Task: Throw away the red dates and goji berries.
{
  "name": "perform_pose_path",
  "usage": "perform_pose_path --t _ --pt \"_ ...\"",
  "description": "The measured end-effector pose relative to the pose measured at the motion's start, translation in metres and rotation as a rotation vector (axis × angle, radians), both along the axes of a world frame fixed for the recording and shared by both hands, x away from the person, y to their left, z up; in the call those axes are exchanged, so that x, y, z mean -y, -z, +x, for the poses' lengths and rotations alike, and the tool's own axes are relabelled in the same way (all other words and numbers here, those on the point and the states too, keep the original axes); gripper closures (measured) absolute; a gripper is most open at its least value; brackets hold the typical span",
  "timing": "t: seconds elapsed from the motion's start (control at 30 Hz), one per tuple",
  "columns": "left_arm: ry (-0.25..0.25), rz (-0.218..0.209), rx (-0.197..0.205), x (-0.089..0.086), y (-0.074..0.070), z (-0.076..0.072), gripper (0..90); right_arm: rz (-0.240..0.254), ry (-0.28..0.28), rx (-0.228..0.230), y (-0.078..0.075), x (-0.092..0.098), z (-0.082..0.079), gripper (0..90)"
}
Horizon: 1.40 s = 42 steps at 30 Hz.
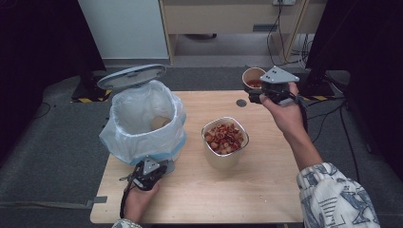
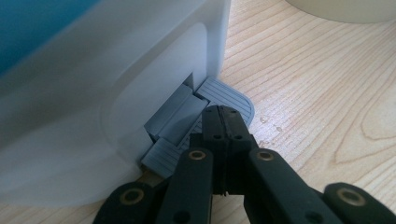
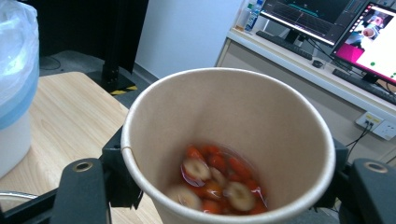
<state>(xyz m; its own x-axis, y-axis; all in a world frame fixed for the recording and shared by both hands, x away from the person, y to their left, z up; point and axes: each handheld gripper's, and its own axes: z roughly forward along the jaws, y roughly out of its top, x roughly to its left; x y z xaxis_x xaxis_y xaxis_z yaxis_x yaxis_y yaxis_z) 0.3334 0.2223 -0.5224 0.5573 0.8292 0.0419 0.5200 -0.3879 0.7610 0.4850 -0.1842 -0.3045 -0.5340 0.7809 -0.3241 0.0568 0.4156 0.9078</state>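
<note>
A pedal bin [image 1: 142, 124] with a clear plastic liner stands at the table's left, and its grey lid [image 1: 131, 76] is raised. My left gripper [image 1: 151, 172] is shut, its joined tips [image 2: 224, 112] resting on the bin's grey ribbed pedal [image 2: 229, 95]. My right gripper [image 1: 256, 92] is shut on a paper cup [image 1: 253, 77], held upright above the table's far right corner. Red and pale food pieces [image 3: 215, 179] lie in liquid at the bottom of the cup [image 3: 261, 112]. A pale container [image 1: 223, 159] full of similar pieces stands mid-table.
A small dark disc [image 1: 241, 102] lies on the wooden table [image 1: 266, 190] near the far edge. Something tan sits inside the liner [image 1: 160, 122]. Black stands and cables [image 1: 332, 109] are on the floor to the right. A desk with monitors [image 3: 322, 18] lies beyond.
</note>
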Motion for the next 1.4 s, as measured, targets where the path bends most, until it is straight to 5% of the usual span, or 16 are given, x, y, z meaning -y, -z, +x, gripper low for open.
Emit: perform_pose_path --t 0.23,0.47,0.93,1.4 --pt "0.000 0.000 0.000 0.000 0.000 0.000 89.2 -0.025 -0.003 0.015 -0.004 0.000 -0.002 30.5" --pt "0.000 0.000 0.000 0.000 0.000 0.000 89.2 -0.141 -0.038 0.057 -0.004 -0.010 -0.010 30.2" --pt "0.000 -0.001 -0.001 0.000 0.000 0.000 89.2 -0.283 -0.065 0.111 0.003 -0.025 -0.017 30.1" --pt "0.000 0.000 -0.001 0.000 0.000 0.000 89.2 -0.354 -0.076 0.146 0.005 -0.029 -0.022 30.0"
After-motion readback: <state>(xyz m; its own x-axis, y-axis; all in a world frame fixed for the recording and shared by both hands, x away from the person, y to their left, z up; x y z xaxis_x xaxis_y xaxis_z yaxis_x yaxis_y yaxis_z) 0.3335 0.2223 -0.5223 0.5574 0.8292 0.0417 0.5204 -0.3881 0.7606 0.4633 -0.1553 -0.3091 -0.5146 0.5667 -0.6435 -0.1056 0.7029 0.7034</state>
